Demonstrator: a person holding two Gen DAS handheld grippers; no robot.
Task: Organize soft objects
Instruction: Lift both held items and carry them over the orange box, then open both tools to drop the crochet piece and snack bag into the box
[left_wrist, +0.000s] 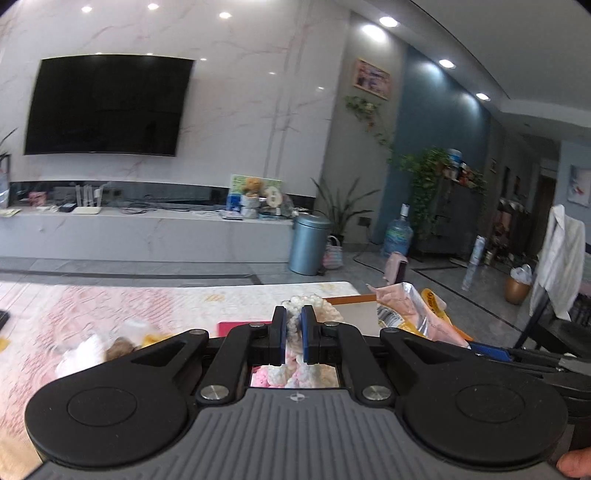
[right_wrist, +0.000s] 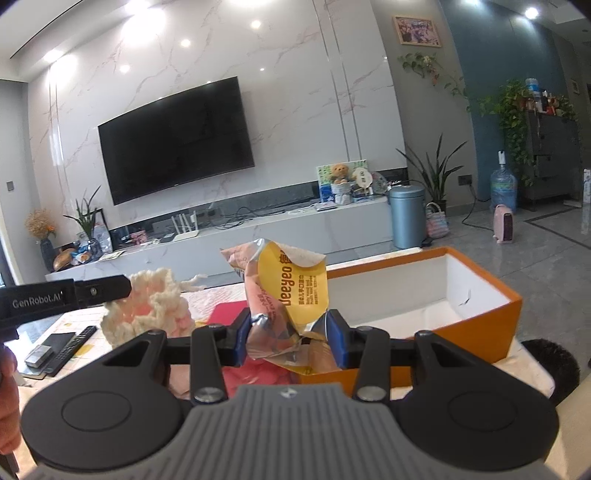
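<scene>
Cream-and-pink knitted piece (left_wrist: 295, 325), its lower half hidden, sits pinched in the left gripper (left_wrist: 294, 332); right gripper (right_wrist: 289, 334) clamps a crumpled yellow-pink foil packet (right_wrist: 288, 291), perhaps snacks.

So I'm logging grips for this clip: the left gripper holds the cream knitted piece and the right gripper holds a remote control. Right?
Not quite. The right wrist view shows the right gripper shut on a crumpled yellow and pink snack bag. The left gripper does hold the cream knitted piece.
</scene>
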